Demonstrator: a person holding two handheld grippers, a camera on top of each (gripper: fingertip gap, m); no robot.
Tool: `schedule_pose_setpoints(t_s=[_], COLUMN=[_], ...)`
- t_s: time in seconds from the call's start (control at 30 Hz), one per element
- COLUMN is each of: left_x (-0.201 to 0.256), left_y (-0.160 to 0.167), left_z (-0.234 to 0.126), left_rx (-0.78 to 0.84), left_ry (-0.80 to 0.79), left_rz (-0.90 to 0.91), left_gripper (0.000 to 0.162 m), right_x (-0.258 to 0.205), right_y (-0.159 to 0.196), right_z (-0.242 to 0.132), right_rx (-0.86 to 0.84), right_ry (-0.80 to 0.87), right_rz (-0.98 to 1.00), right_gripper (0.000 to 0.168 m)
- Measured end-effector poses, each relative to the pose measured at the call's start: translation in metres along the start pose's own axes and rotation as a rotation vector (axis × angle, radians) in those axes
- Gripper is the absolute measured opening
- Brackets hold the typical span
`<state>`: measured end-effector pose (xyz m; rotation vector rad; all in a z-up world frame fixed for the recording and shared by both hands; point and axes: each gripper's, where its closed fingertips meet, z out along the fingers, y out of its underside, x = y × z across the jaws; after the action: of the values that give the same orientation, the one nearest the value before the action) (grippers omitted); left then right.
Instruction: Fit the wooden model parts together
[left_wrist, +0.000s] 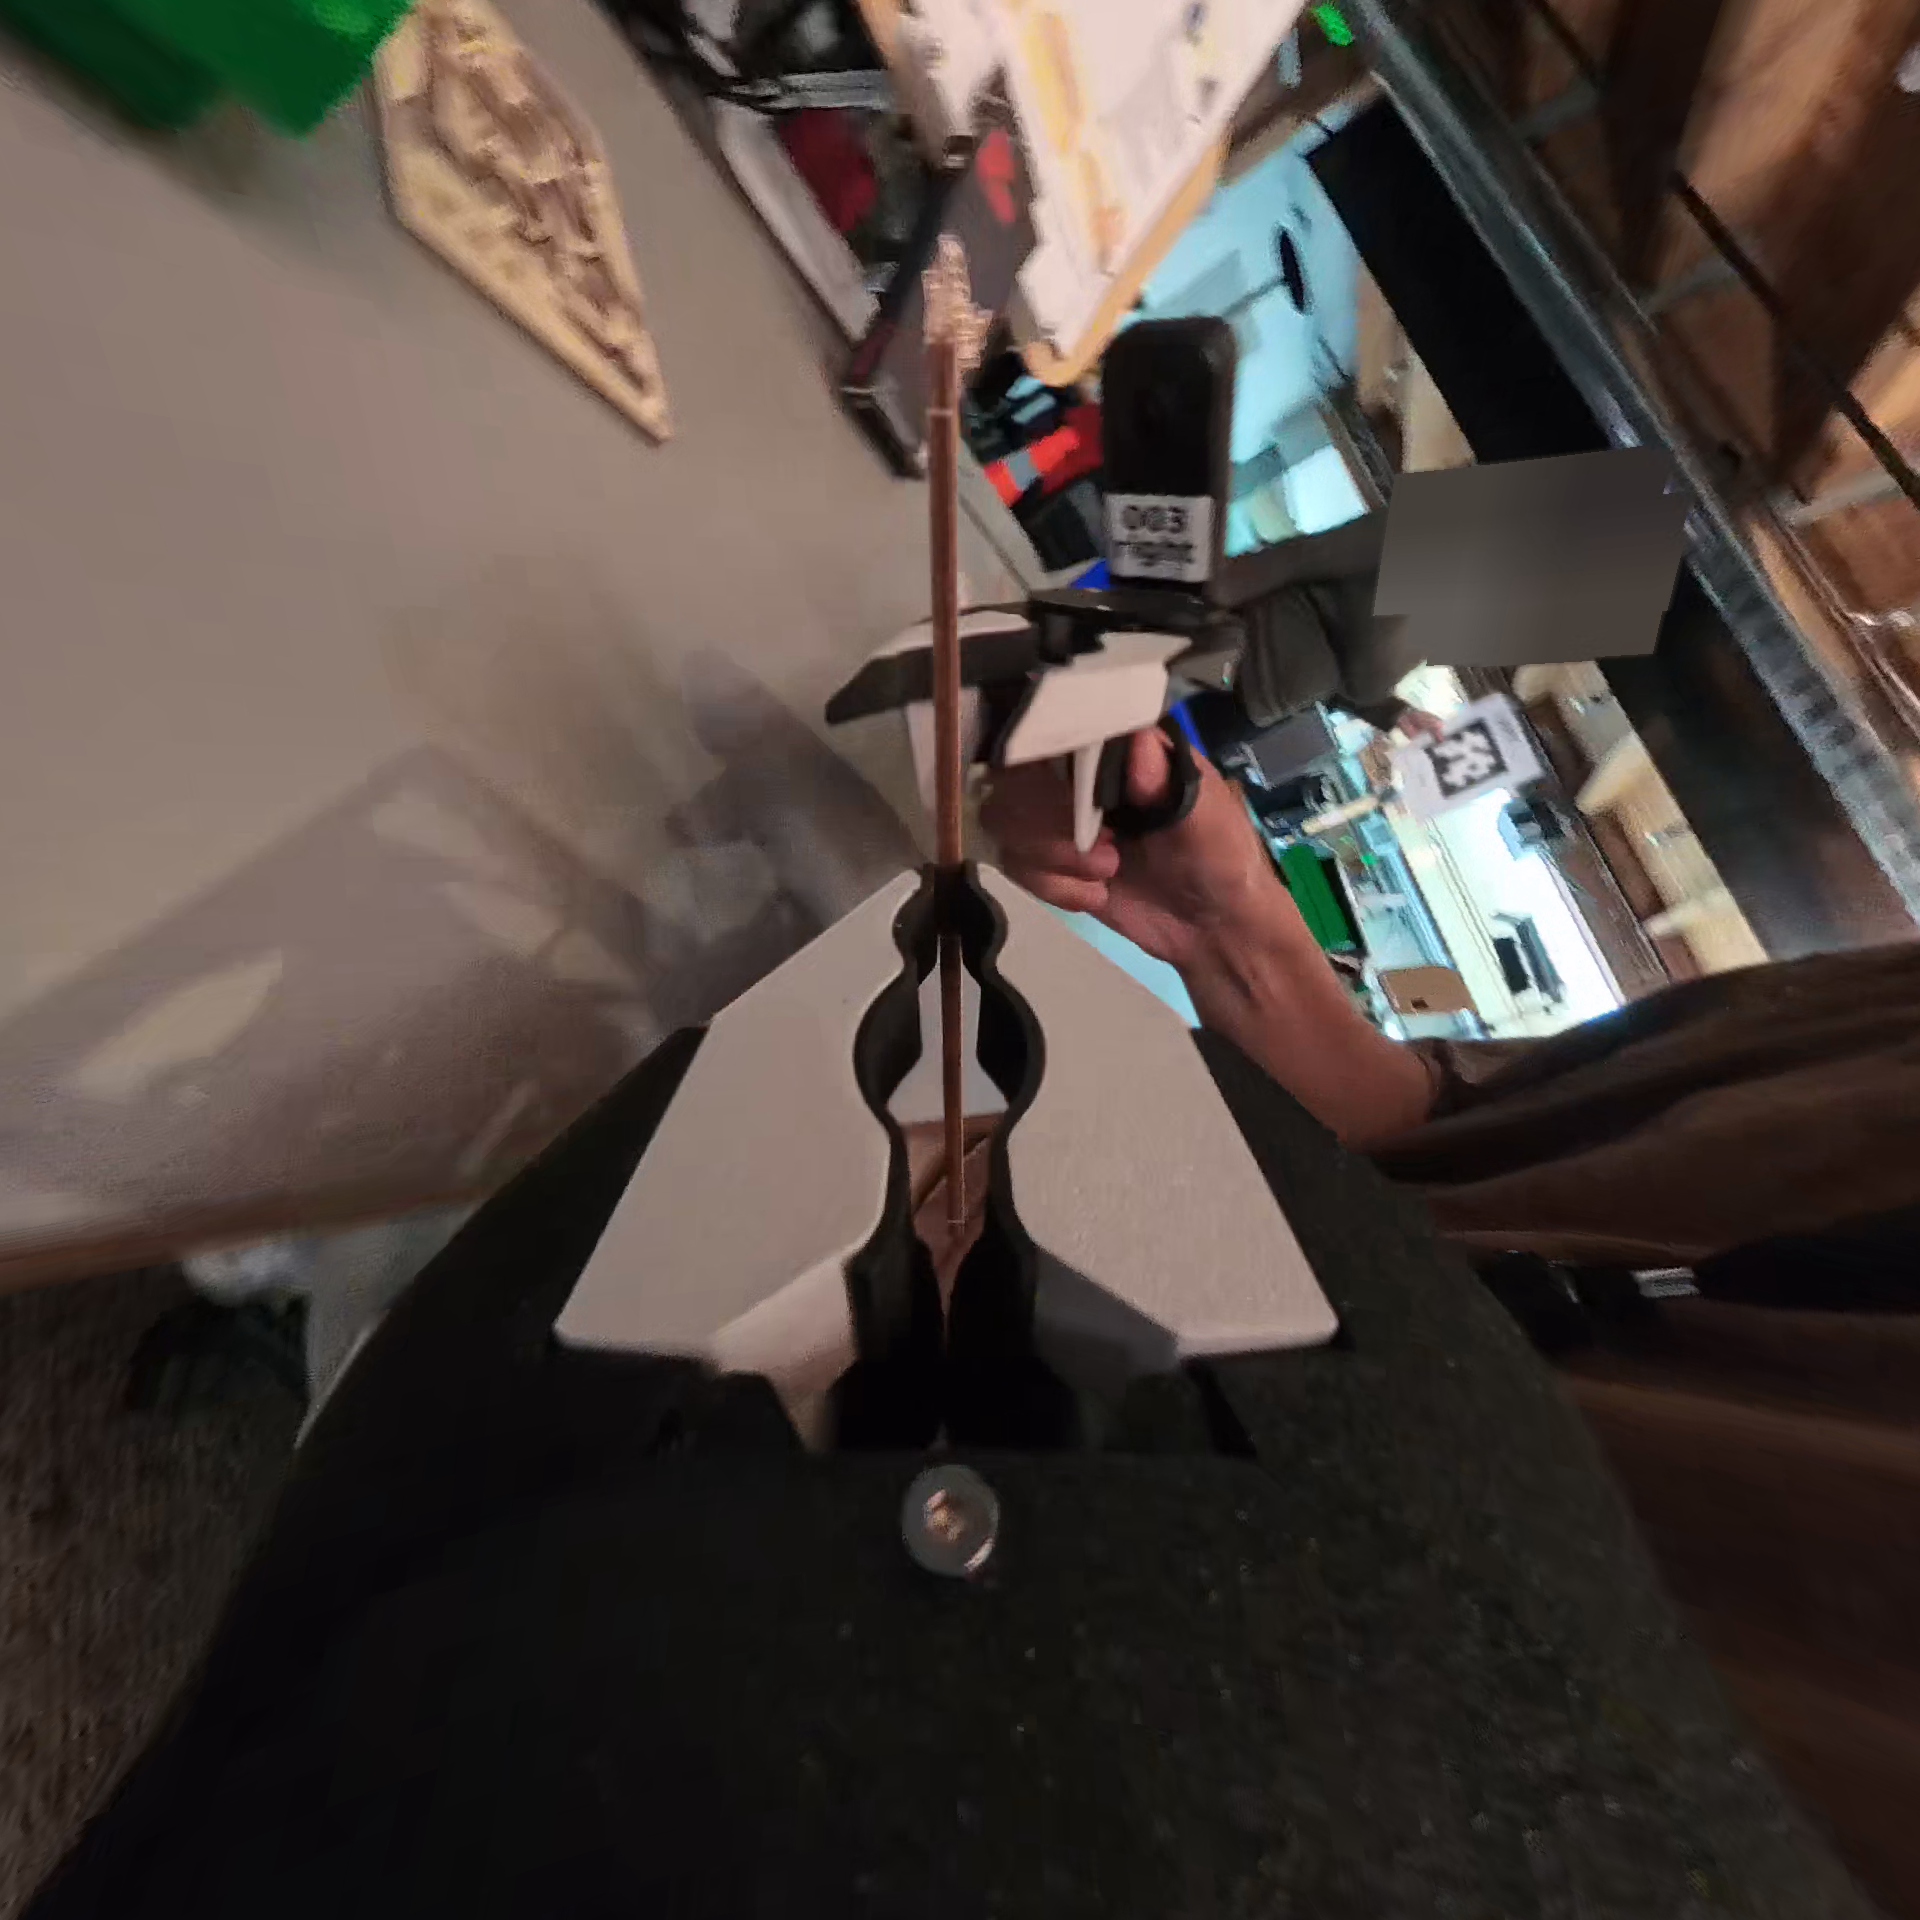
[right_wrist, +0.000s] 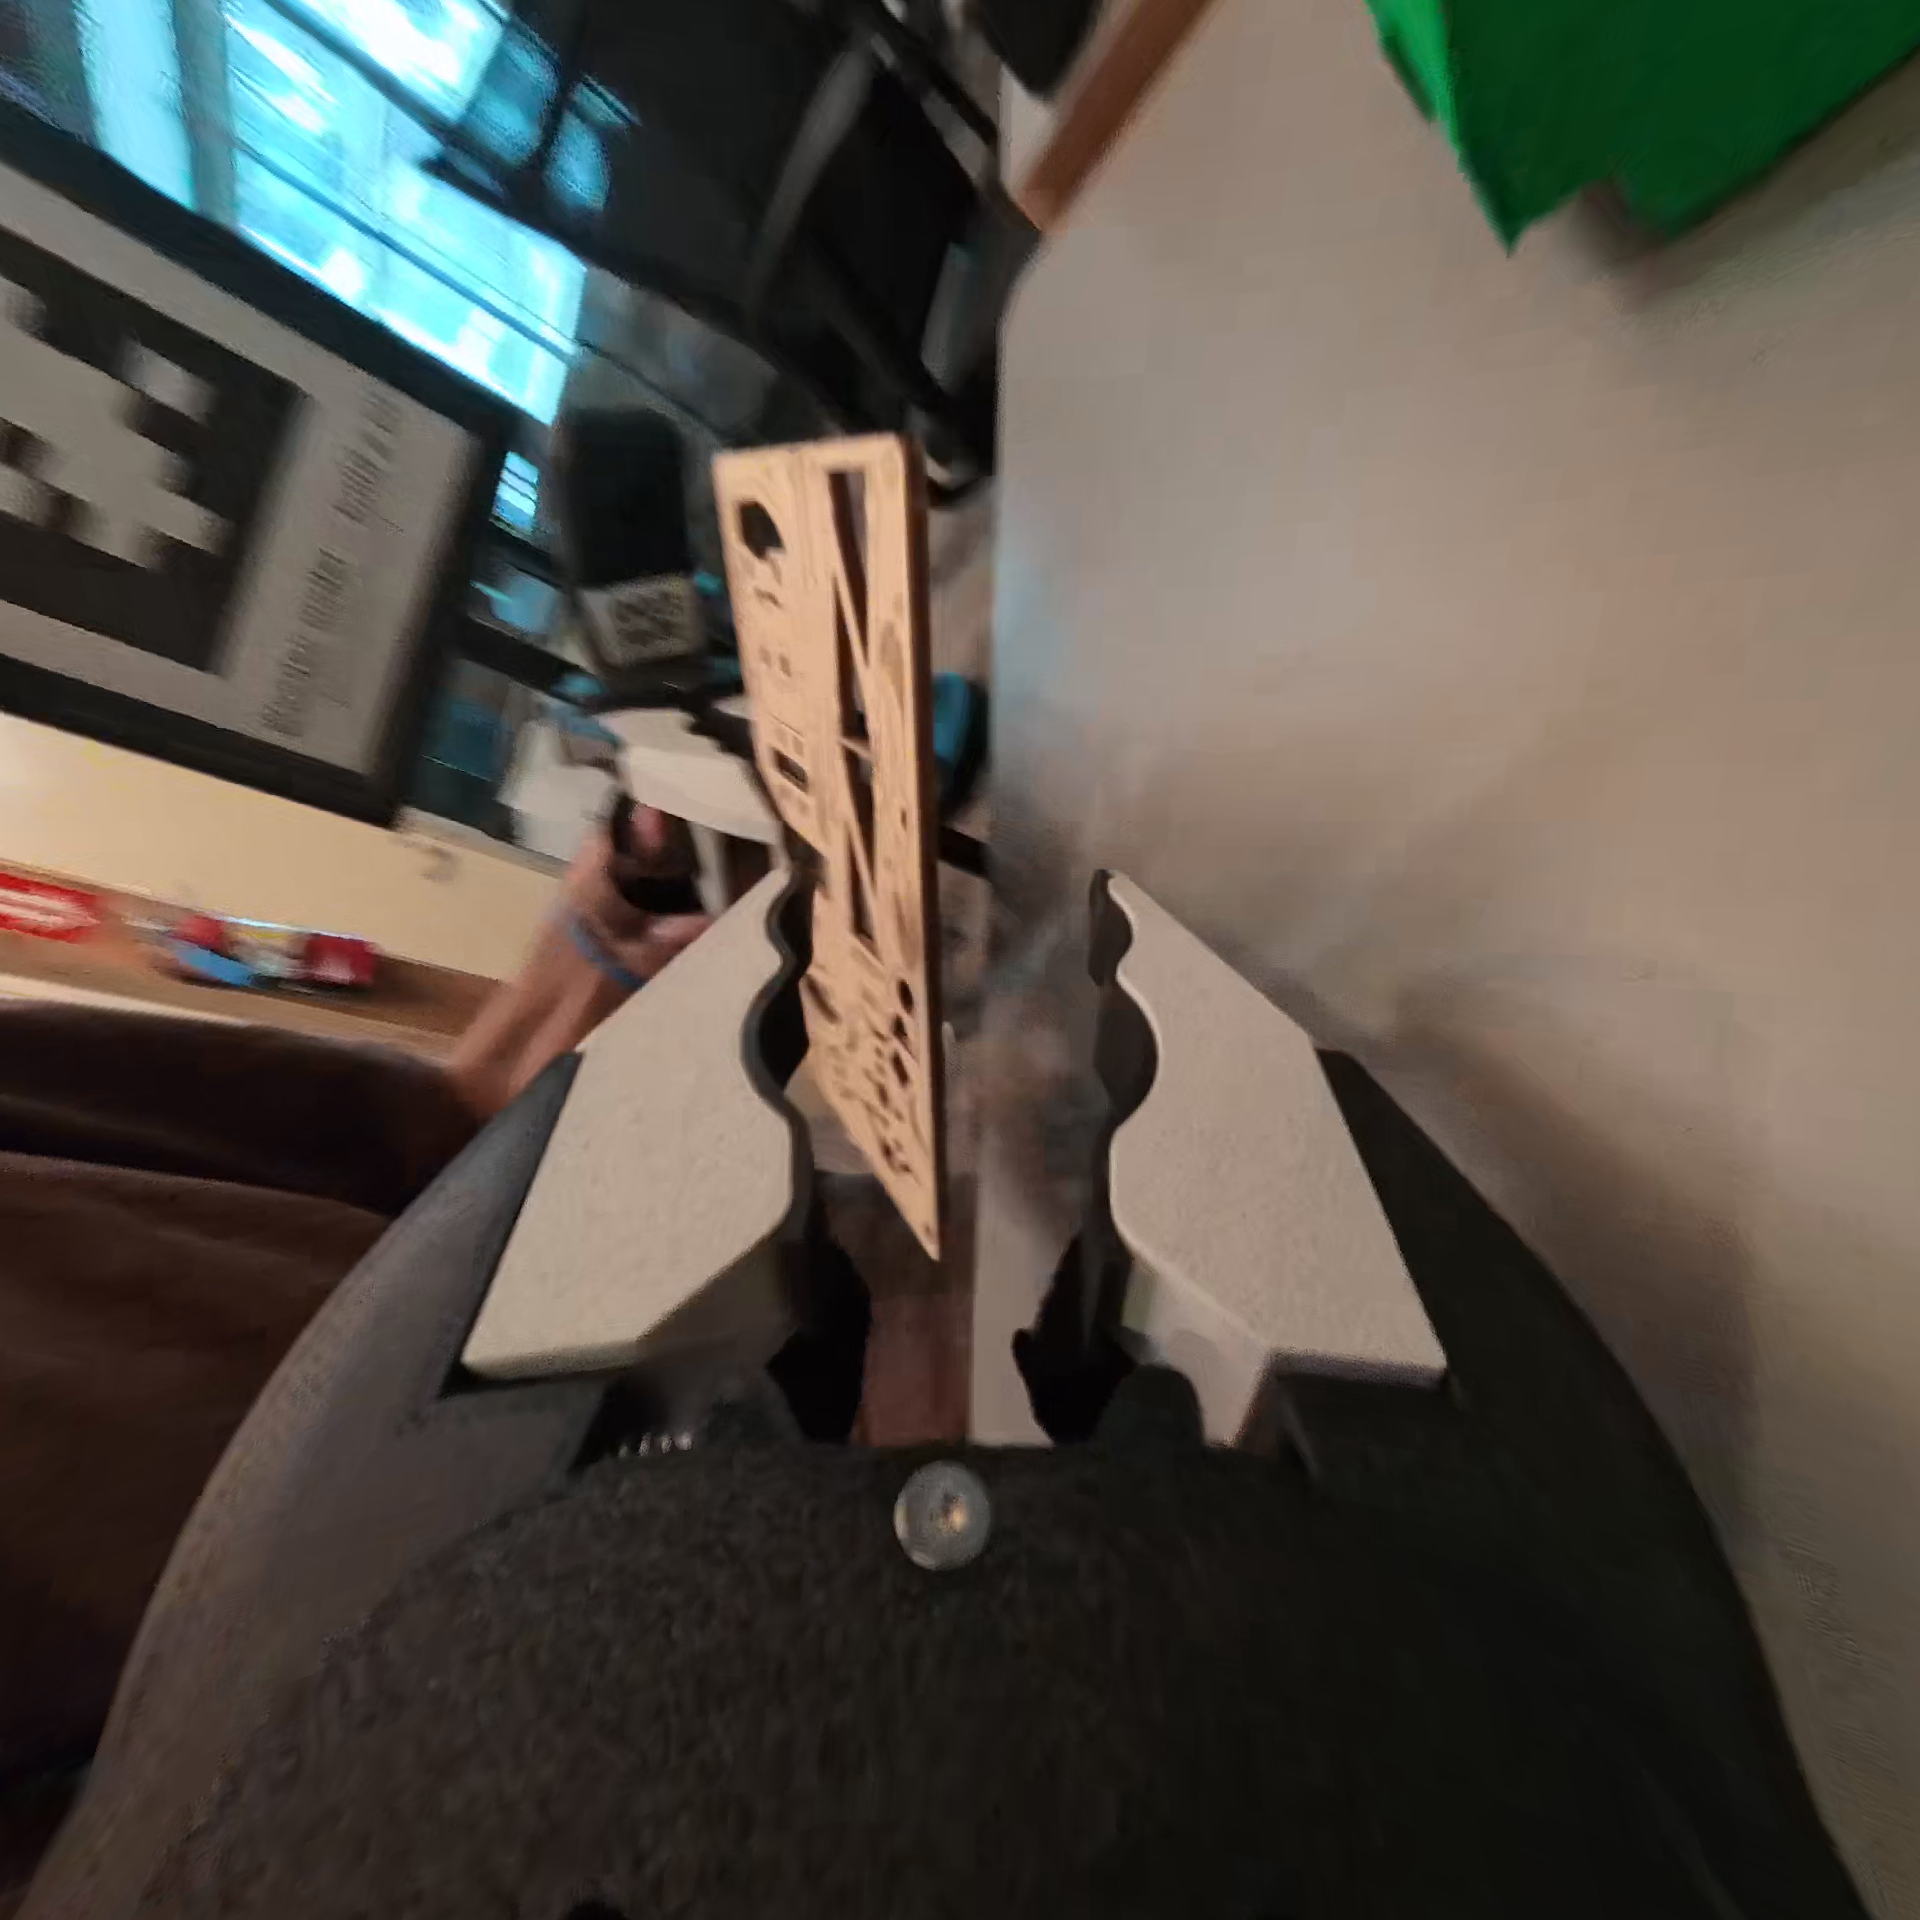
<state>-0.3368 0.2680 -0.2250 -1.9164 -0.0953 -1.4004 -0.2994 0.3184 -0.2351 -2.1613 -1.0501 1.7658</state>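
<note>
My left gripper (left_wrist: 948, 883) is shut on a thin laser-cut wooden sheet (left_wrist: 943, 623), seen edge-on and held in the air above the grey table (left_wrist: 312, 623). In the right wrist view the same sheet (right_wrist: 847, 790) shows its cut-out face. It stands between the open fingers of my right gripper (right_wrist: 940, 904), close to the left finger (right_wrist: 675, 1122); I cannot tell whether they touch. The right gripper (left_wrist: 977, 717) also shows in the left wrist view, held by a hand, around the sheet's middle. The left gripper (right_wrist: 665, 769) shows blurred behind the sheet.
A second wooden sheet of parts (left_wrist: 520, 208) lies flat on the table at the far side. A green box (left_wrist: 208, 52) stands beyond it and also shows in the right wrist view (right_wrist: 1662, 104). Shelves and clutter lie past the table edge. The gap from one gripper's tips to the other's is roughly 7 centimetres.
</note>
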Motion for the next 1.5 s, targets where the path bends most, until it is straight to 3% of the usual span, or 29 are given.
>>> schedule_pose_setpoints(t_s=[0.07, 0.13, 0.23, 0.4, 0.47, 0.53, 0.67, 0.93, 1.1, 1.27, 1.5], left_x=[0.01, 0.019, 0.035, 0.032, 0.033, 0.033, 0.026, 0.011, 0.007, 0.004, 0.005], left_y=[-0.01, -0.017, -0.023, -0.009, -0.002, 0.005, 0.016, 0.026, 0.024, 0.013, 0.011], left_z=[0.021, 0.047, 0.09, 0.161, 0.179, 0.191, 0.208, 0.22, 0.225, 0.225, 0.223], left_rx=[-0.053, -0.135, -0.247, -0.443, -0.479, -0.511, -0.553, -0.56, -0.544, -0.495, -0.484], left_ry=[0.076, 0.131, 0.233, 0.261, 0.277, 0.281, 0.261, 0.279, 0.254, 0.248, 0.259], left_rz=[0.034, 0.084, 0.13, 0.15, 0.149, 0.156, 0.163, 0.145, 0.154, 0.114, 0.132], left_gripper=[0.0, 0.0, 0.0, 0.0, 0.0, 0.0, 0.0, 0.0, 0.001, 0.005, 0.006], right_x=[-0.013, -0.014, -0.003, 0.024, 0.033, 0.04, 0.053, 0.085, 0.087, 0.066, 0.067], right_y=[-0.02, -0.035, -0.047, -0.053, -0.048, -0.045, -0.037, -0.019, -0.023, -0.035, -0.033], right_z=[-0.024, -0.046, -0.077, -0.131, -0.148, -0.163, -0.176, -0.171, -0.173, -0.171, -0.173], right_rx=[0.063, 0.118, 0.183, 0.332, 0.367, 0.409, 0.416, 0.302, 0.302, 0.33, 0.293], right_ry=[-0.145, -0.179, -0.118, -0.011, 0.038, 0.074, 0.124, 0.356, 0.405, 0.264, 0.266], right_rz=[0.082, 0.119, 0.12, 0.16, 0.162, 0.163, 0.174, 0.085, 0.083, 0.063, 0.053], right_gripper=[0.05, 0.049, 0.047, 0.031, 0.023, 0.026, 0.036, 0.041, 0.032, 0.003, 0.002])
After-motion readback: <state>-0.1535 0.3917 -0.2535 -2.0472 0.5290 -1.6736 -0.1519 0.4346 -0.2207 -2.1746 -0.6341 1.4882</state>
